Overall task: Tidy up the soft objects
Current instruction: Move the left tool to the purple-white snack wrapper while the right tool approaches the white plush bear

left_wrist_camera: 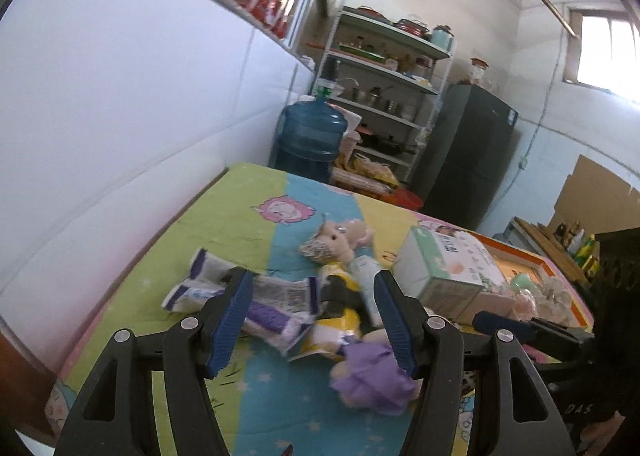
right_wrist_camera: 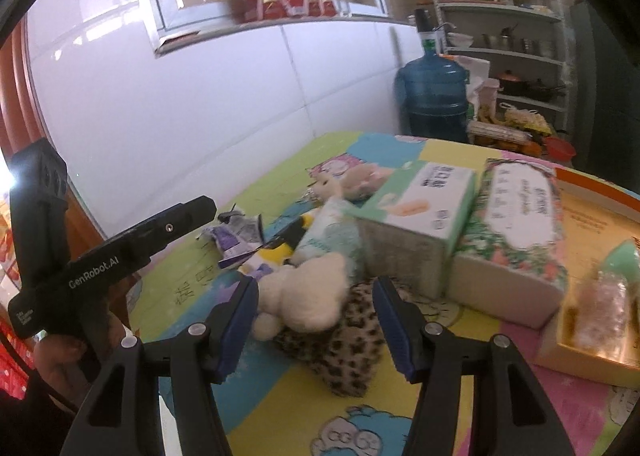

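Observation:
A pile of soft things lies on the cartoon-print cloth (left_wrist_camera: 256, 215). It holds small tissue packets (left_wrist_camera: 208, 284), a yellow-and-black plush (left_wrist_camera: 340, 296), a purple plush (left_wrist_camera: 372, 376) and a pink plush with a grey spiky back (left_wrist_camera: 340, 240). My left gripper (left_wrist_camera: 312, 316) hovers open over the packets and the yellow plush, touching nothing. My right gripper (right_wrist_camera: 316, 320) is open above a white plush (right_wrist_camera: 308, 296) lying on a leopard-print plush (right_wrist_camera: 340, 344). A teal-and-white plush (right_wrist_camera: 328, 232) lies behind them.
A green-white tissue box (right_wrist_camera: 416, 207) and a floral tissue pack (right_wrist_camera: 516, 223) stand right of the pile. An orange box (right_wrist_camera: 600, 215) holds wrapped items. Behind the table are a blue water jug (left_wrist_camera: 310, 135), a shelf rack (left_wrist_camera: 384, 87) and a dark fridge (left_wrist_camera: 468, 159). A white tiled wall runs along the left.

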The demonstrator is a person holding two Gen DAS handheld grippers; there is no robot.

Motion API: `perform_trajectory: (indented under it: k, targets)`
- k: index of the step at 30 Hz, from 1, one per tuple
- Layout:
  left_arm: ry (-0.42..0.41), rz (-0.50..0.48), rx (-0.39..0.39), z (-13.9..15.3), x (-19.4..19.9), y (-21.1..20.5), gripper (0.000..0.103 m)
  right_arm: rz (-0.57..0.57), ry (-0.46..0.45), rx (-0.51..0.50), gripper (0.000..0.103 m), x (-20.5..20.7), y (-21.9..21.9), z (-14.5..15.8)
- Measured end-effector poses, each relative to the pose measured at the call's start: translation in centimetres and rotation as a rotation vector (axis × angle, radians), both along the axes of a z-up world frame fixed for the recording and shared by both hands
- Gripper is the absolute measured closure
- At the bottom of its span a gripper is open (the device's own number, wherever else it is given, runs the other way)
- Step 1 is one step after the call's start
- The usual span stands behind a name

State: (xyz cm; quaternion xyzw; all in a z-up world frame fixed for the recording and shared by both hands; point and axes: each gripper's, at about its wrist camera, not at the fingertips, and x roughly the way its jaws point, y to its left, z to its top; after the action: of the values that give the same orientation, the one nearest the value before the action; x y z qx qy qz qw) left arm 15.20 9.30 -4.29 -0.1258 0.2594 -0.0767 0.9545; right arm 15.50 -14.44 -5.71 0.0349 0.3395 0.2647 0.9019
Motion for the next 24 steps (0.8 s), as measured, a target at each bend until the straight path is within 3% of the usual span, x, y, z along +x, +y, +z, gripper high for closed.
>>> perform_trajectory:
  k: [19,20,21,24]
  targets:
    - [0.037,0.025,-0.044,-2.1,0.8,2.7,0.038,0.042,0.108,0.055,0.043,2.3,2.1,-2.9]
    - [0.039,0.024,-0.046,-2.2,0.8,2.7,0.038,0.047,0.107,0.060,0.046,2.2,2.1,-2.8]
    - [0.041,0.025,-0.046,-2.2,0.9,2.8,0.038,0.053,0.106,0.065,0.054,2.1,2.3,-2.8]
    - [0.046,0.030,-0.046,-2.4,0.9,2.8,0.038,0.054,0.088,0.083,0.060,1.6,2.0,-2.4]
